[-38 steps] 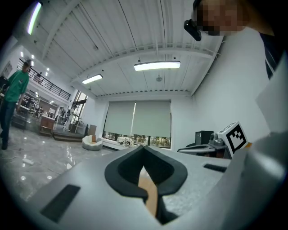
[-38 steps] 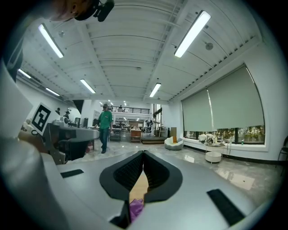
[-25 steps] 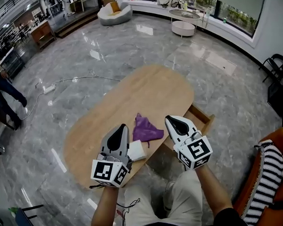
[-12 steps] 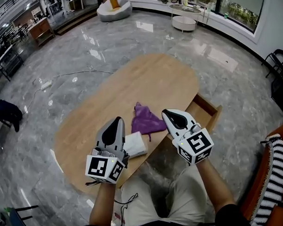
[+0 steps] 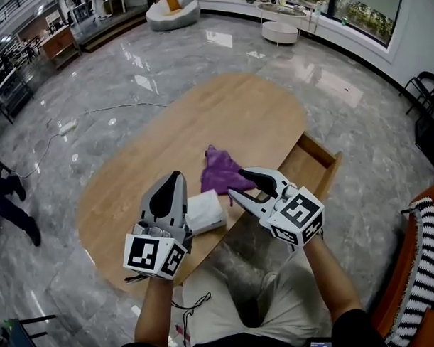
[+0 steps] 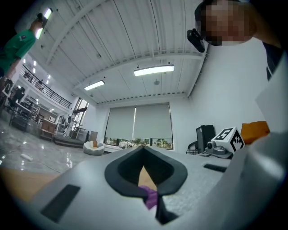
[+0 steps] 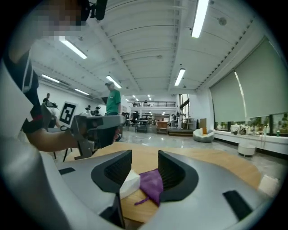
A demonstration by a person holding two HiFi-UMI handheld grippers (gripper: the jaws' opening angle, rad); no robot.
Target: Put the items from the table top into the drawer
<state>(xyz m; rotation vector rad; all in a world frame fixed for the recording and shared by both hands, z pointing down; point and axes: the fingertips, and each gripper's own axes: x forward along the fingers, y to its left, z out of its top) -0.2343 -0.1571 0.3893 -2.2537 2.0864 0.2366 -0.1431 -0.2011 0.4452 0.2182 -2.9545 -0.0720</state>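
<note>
purple cloth [image 5: 223, 174] just ahead of right gripper [image 5: 237, 184], jaws just opened partway, nothing between them yet; left gripper [image 5: 176, 175], jaws together, farther from the cloth.

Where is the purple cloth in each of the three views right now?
Head view: the purple cloth lies at centre on the wooden table, up and right of the white box.
Left gripper view: only a small purple sliver shows, low centre.
Right gripper view: low centre, right beside the white box.
Shared landmark: the wooden table's top, seen in all three views.
</note>
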